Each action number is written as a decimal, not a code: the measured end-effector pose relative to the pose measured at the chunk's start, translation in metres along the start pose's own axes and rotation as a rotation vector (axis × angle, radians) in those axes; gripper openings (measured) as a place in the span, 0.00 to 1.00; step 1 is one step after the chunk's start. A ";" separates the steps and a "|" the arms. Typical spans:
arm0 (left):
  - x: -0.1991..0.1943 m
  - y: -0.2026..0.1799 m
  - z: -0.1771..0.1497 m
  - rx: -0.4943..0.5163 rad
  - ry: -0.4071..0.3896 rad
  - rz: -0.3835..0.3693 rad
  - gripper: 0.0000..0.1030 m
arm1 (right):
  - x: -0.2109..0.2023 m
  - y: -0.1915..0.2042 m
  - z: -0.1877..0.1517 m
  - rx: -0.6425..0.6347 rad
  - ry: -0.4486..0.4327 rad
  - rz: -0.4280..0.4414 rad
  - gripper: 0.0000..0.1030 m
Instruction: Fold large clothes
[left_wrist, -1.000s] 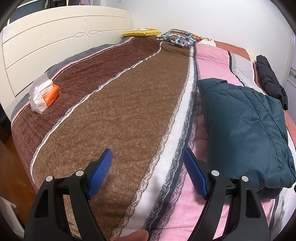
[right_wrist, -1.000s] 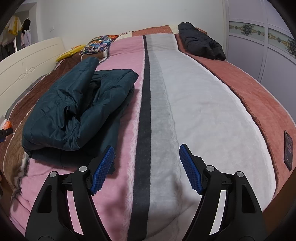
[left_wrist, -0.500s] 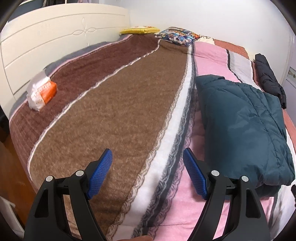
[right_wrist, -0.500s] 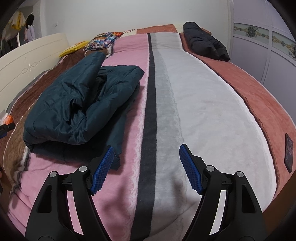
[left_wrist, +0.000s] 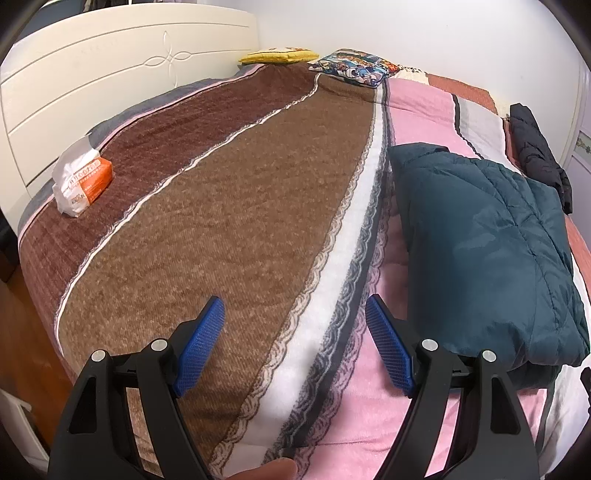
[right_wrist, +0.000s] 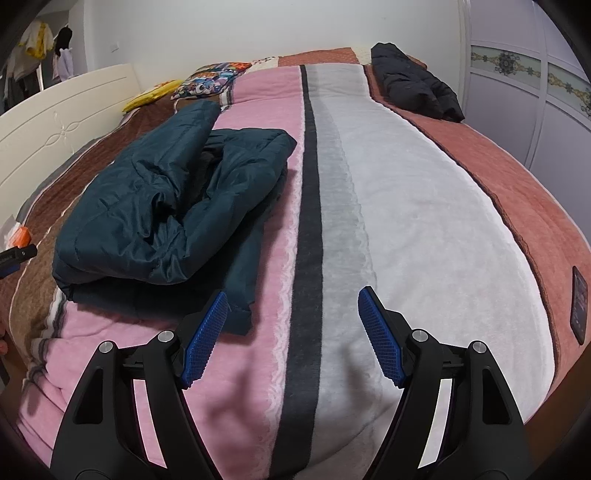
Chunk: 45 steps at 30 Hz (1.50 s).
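Drifted a little since half a second before, both views, jacket sitting slightly lower in frame. Left gripper (left_wrist: 294, 345) spread wide at bottom centre over striped blanket (left_wrist: 221, 221), holding nothing. Right gripper (right_wrist: 292, 338) likewise spread and empty at bottom centre. Folded teal jacket (right_wrist: 166, 206) lay left of centre on pink stripe. Phone (right_wrist: 579, 303) at right edge. Black coat (right_wrist: 413, 86) at upper right
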<state>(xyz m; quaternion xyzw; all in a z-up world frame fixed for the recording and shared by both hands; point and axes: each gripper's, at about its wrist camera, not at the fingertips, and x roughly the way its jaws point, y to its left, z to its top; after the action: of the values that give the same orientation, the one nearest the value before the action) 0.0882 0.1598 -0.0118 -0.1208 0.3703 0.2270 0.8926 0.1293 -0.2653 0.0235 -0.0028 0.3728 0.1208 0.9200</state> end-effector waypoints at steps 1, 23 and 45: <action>0.000 0.000 0.000 0.001 0.000 0.000 0.74 | 0.000 0.001 0.000 -0.001 0.001 0.001 0.71; -0.019 -0.020 -0.009 0.020 0.029 -0.025 0.74 | -0.008 0.017 0.001 0.005 0.041 0.006 0.71; -0.082 -0.065 -0.092 0.156 0.052 -0.107 0.77 | -0.050 0.068 -0.060 -0.047 0.149 0.016 0.71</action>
<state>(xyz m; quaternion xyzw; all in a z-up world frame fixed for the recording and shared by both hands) 0.0138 0.0422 -0.0139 -0.0764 0.4027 0.1462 0.9003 0.0385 -0.2162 0.0206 -0.0302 0.4375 0.1363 0.8883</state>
